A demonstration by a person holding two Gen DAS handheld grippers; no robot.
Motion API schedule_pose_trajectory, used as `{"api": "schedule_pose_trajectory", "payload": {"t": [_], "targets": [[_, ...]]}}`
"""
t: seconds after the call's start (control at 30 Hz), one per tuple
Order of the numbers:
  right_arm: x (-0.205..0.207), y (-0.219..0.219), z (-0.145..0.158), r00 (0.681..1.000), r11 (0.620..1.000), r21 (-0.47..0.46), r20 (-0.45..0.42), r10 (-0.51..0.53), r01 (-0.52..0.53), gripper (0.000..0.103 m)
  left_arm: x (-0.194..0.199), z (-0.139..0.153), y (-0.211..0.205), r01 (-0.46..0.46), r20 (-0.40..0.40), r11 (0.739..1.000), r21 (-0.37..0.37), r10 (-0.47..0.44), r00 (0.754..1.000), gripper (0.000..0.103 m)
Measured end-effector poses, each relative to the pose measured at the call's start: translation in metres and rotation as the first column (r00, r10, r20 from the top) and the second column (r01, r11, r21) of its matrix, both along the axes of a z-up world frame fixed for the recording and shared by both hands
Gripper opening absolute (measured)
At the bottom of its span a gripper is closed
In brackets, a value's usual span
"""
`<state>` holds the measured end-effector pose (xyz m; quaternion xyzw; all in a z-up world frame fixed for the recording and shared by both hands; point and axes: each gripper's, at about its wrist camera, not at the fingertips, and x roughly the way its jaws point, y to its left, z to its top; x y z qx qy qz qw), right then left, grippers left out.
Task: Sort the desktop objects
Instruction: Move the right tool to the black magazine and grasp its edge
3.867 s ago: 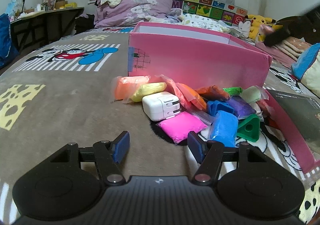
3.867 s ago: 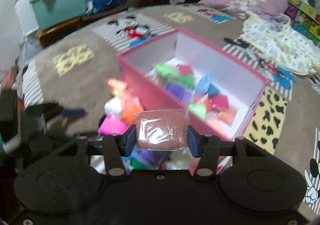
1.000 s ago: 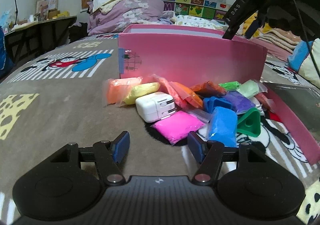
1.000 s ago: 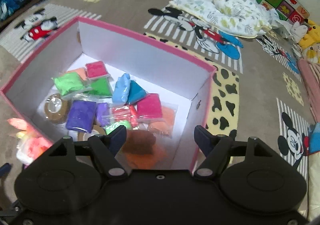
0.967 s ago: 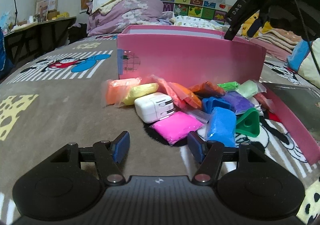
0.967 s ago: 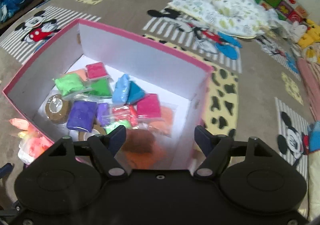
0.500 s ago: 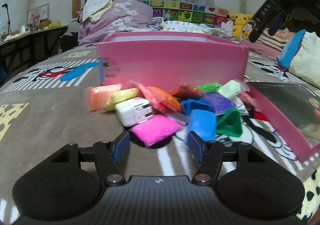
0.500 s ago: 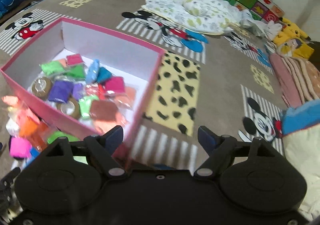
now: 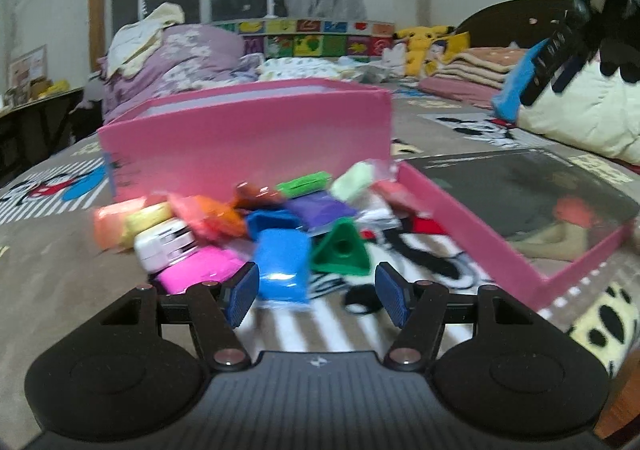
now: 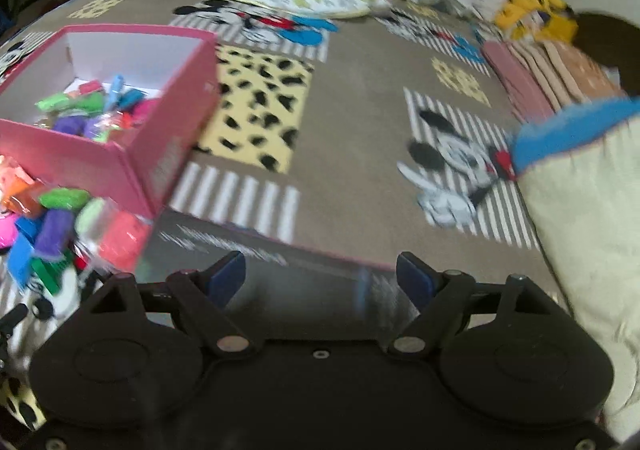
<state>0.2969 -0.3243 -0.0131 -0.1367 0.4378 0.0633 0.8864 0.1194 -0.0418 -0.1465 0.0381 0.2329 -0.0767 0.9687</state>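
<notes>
A pile of coloured clay packets lies on the blanket in front of a pink box [image 9: 248,141]. In the pile are a blue packet [image 9: 283,266], a magenta packet [image 9: 196,274], a green triangle mould [image 9: 340,250] and a white charger [image 9: 166,246]. My left gripper [image 9: 316,292] is open and empty, low over the blanket, just before the blue packet. My right gripper [image 10: 322,278] is open and empty, high and to the right of the pink box [image 10: 120,169], which holds several packets [image 10: 96,109].
The box's pink lid [image 9: 500,209] lies to the right of the pile. A cream pillow [image 10: 592,230] with a blue edge lies at the right. Bedding, plush toys and folded blankets lie at the back. The right gripper shows in the left wrist view [image 9: 560,45].
My right gripper dropped the brown packet into the box, opened, then swung away to the right. My left gripper has moved right and closer to the blue packet.
</notes>
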Motion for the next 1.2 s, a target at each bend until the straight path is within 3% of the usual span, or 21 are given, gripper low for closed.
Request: {"api": "schedule_pose_trajectory", "payload": {"t": [0.2,0.27,0.47,0.7,0.87,1.2], "targets": [[-0.005,-0.076,-0.033,0.990,0.986,0.121,-0.087,-0.108,0.118,0.083,-0.003,0.002,-0.011,0.050,-0.021,0.997,-0.063,-0.051,0.998,0.063],[-0.009,-0.092,-0.045,0.985,0.979,0.141,-0.109,-0.131,0.146,0.089,-0.003,0.003,-0.014,0.062,-0.026,0.994,-0.089,-0.065,0.998,0.063],[-0.015,-0.125,-0.077,0.974,0.963,0.202,-0.177,-0.142,0.177,0.090,0.016,0.003,-0.028,0.088,-0.088,0.966,-0.243,-0.112,0.990,0.063],[-0.014,-0.145,-0.090,0.973,0.928,0.315,-0.180,-0.147,0.198,0.090,0.035,0.000,-0.052,0.124,-0.106,0.944,-0.306,-0.163,0.981,0.063],[-0.012,-0.146,-0.100,0.978,0.918,0.359,-0.181,-0.107,0.167,0.092,0.048,-0.008,-0.060,0.129,-0.126,0.932,-0.339,-0.181,0.975,0.063],[-0.011,-0.159,-0.108,0.972,0.879,0.431,-0.191,-0.133,0.205,0.093,0.062,-0.015,-0.076,0.173,-0.126,0.906,-0.386,-0.237,0.963,0.065]]}}
